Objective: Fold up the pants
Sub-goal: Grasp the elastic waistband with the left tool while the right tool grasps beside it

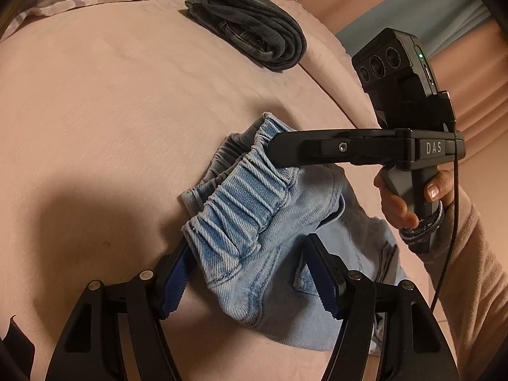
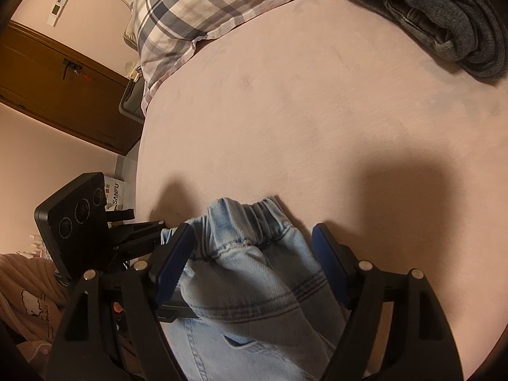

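Light blue denim pants (image 1: 254, 222) lie bunched on a pink bed (image 1: 111, 95), elastic waistband toward the far side. My left gripper (image 1: 249, 279) straddles the waistband end, jaws open, its blue pads on either side of the fabric without squeezing it. My right gripper (image 2: 250, 254) also stands open over the pants (image 2: 254, 270), with a gap between its right pad and the denim. In the left wrist view the right gripper (image 1: 279, 149) reaches in from the right over the waistband, held by a person's hand (image 1: 400, 200). The left gripper (image 2: 149, 231) shows at the pants' left edge.
A folded dark grey garment (image 1: 254, 28) lies at the far side of the bed (image 2: 285, 111). A plaid pillow (image 2: 206, 6) sits at the head. A wooden door (image 2: 57, 85) stands beyond the bed's left edge. Bare pink sheet spreads between the pants and the pillow.
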`<action>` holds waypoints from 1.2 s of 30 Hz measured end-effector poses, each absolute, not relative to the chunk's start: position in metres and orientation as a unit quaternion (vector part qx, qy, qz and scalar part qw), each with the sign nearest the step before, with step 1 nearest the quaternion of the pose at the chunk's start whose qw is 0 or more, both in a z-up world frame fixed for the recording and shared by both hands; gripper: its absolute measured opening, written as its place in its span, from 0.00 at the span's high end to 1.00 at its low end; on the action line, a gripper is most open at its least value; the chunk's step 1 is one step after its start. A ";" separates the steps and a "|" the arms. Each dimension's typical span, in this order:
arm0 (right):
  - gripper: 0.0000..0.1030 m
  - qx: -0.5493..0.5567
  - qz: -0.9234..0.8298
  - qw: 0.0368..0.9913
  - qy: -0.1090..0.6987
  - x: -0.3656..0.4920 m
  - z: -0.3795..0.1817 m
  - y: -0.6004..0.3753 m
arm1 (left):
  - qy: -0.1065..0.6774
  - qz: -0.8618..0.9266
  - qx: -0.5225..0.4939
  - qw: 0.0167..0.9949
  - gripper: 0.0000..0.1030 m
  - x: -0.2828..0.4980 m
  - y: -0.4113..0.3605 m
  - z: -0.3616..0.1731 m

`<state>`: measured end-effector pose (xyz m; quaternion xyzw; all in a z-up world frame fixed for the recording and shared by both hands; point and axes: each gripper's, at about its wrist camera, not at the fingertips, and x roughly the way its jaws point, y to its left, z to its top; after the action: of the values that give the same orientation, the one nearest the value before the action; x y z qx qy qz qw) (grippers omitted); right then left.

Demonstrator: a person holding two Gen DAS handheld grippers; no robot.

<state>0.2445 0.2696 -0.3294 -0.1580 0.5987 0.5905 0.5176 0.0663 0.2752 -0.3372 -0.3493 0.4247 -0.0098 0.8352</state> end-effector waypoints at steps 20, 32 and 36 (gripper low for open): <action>0.60 -0.227 0.594 0.541 0.551 0.227 -0.314 0.268 | 0.435 0.005 -0.310 0.846 0.56 0.067 0.270 -0.337; 0.67 -0.268 0.597 0.564 0.504 0.213 -0.294 0.266 | 0.428 0.006 -0.304 0.851 0.64 0.062 0.267 -0.330; 0.68 -0.265 0.600 0.570 0.496 0.210 -0.286 0.263 | 0.421 0.008 -0.295 0.857 0.65 0.059 0.264 -0.322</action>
<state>0.2097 0.2625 -0.2858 -0.2648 0.4956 0.5997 0.5697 0.0589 0.2642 -0.3224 -0.2953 0.4214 0.0082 0.8574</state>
